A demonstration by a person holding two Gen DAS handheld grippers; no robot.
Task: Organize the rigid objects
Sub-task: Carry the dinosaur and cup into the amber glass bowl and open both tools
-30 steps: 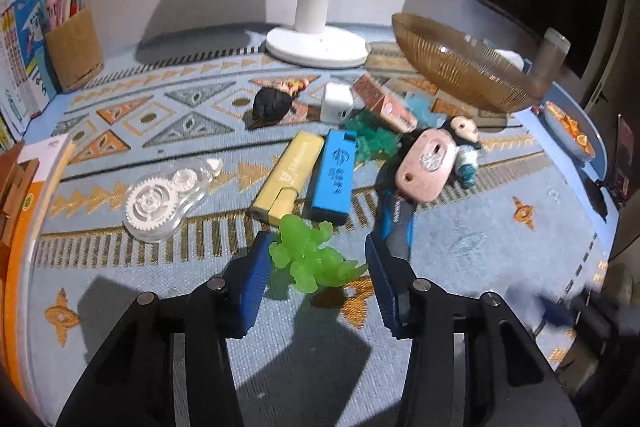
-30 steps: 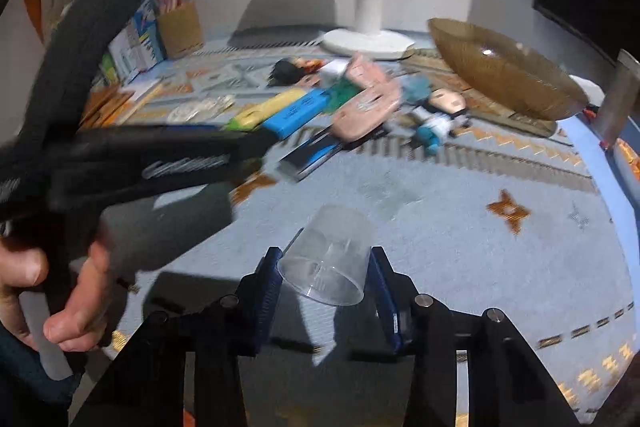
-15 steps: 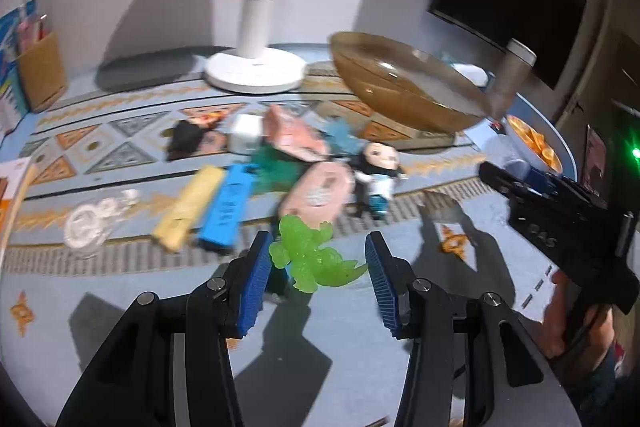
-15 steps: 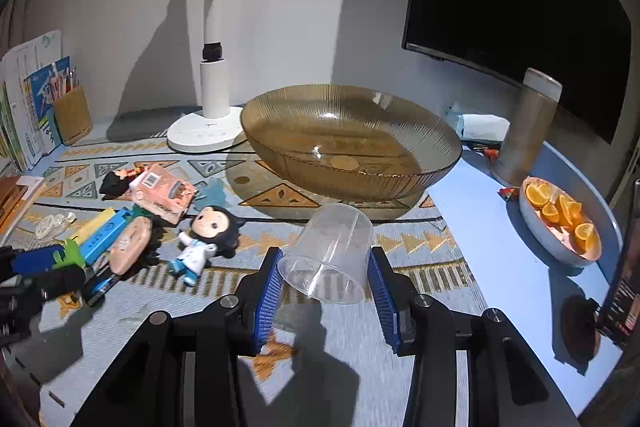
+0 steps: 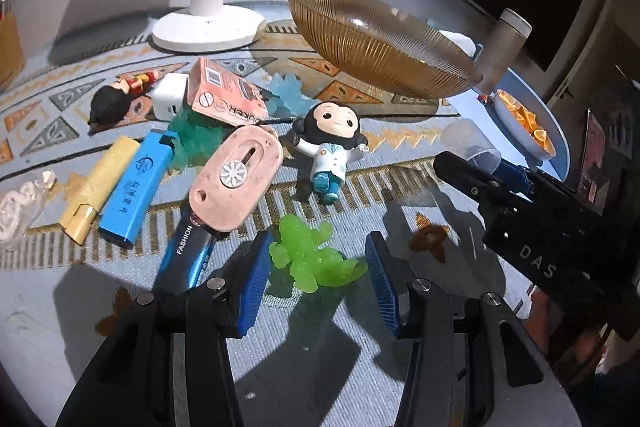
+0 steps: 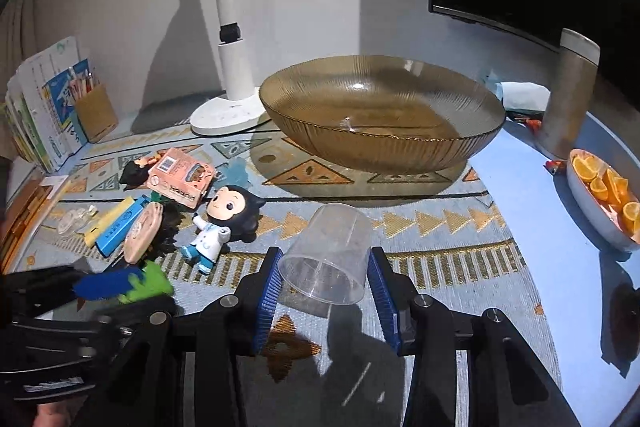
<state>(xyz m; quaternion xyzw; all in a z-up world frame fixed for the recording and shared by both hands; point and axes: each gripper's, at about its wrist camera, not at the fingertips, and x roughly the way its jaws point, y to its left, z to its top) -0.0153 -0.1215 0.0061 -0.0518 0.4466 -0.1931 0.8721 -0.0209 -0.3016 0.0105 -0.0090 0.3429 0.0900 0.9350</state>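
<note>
Between the right tongs (image 6: 324, 287), clear cup (image 6: 326, 255) lies tilted, mouth toward camera.

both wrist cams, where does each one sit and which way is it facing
Left wrist: sits behind the left gripper, angled down at the table clutter; its blue pads flank a green toy, and the right gripper shows at right.
Right wrist: sits behind the right gripper, facing the amber bowl and wall; a clear cup sits between its pads, and the left gripper shows at lower left.
Shared: the bowl, white lamp base, doll in a white coat, orange slices dish.
</note>
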